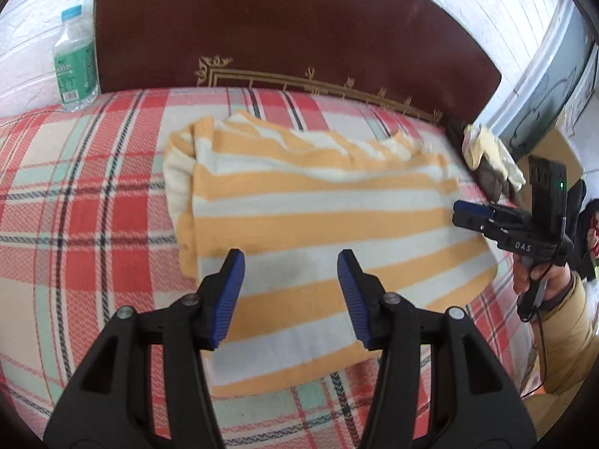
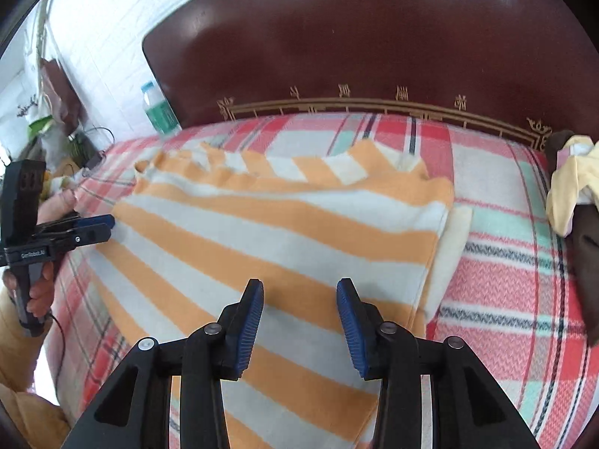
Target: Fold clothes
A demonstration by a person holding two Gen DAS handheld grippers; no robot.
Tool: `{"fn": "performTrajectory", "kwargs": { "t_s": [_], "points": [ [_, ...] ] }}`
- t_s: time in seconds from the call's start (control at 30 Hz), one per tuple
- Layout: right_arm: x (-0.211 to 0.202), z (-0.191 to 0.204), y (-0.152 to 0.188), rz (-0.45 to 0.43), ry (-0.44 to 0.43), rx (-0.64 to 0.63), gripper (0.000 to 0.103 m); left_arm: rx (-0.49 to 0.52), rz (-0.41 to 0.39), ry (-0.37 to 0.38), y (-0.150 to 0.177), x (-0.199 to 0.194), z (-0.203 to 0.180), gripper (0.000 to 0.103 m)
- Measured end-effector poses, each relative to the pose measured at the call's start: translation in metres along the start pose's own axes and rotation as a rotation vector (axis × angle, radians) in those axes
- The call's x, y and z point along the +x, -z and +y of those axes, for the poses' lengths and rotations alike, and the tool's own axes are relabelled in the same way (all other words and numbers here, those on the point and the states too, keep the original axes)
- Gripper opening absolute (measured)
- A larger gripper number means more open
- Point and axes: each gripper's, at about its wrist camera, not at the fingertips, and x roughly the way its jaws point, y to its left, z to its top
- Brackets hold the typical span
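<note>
An orange-and-white striped garment (image 1: 318,220) lies folded flat on the plaid bedcover (image 1: 93,194); it also shows in the right wrist view (image 2: 269,239). My left gripper (image 1: 291,262) hovers open and empty over the garment's near part. My right gripper (image 2: 299,292) hovers open and empty over the garment near its right edge. The right gripper also shows in the left wrist view (image 1: 458,214) at the garment's right side. The left gripper shows in the right wrist view (image 2: 106,227) at the garment's left edge. A cream sleeve edge (image 2: 453,247) sticks out on the right.
A dark red headboard (image 1: 284,26) stands behind the bed. A green-labelled water bottle (image 1: 75,63) stands at the back left. A bundle of yellow and brown clothes (image 2: 572,194) lies at the bed's right side, also in the left wrist view (image 1: 490,161). A white brick wall (image 2: 105,41) is at the left.
</note>
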Motion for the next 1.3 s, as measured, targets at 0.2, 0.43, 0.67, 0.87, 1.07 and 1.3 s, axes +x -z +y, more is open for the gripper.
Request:
{"fn": "performTrajectory", "kwargs": {
  "t_s": [0.2,0.43,0.67,0.87,1.07,1.3],
  "points": [
    [0.006,0.000,0.005,0.003,0.001,0.034,0.044,-0.028,0.039,-0.036,0.006,0.019,0.005,0.053],
    [-0.017,0.001,0.013,-0.064,-0.035,0.092,0.048,-0.037,-0.022,-0.026,0.013,-0.005,-0.006,0.053],
    [-0.043,-0.024,0.039,-0.111,-0.107,0.242,0.050,0.138,-0.055,-0.013,0.034,-0.027,-0.064,0.053],
    [-0.065,-0.052,0.061,-0.173,-0.141,0.370,0.060,0.416,-0.027,0.028,0.054,-0.015,-0.146,0.053],
    [-0.074,-0.069,0.076,-0.206,-0.168,0.442,0.063,0.634,0.007,0.034,0.070,0.012,-0.214,0.053],
    [-0.075,-0.085,0.086,-0.241,-0.212,0.481,0.067,0.732,0.023,-0.036,0.075,0.040,-0.249,0.053]
  ]
}}
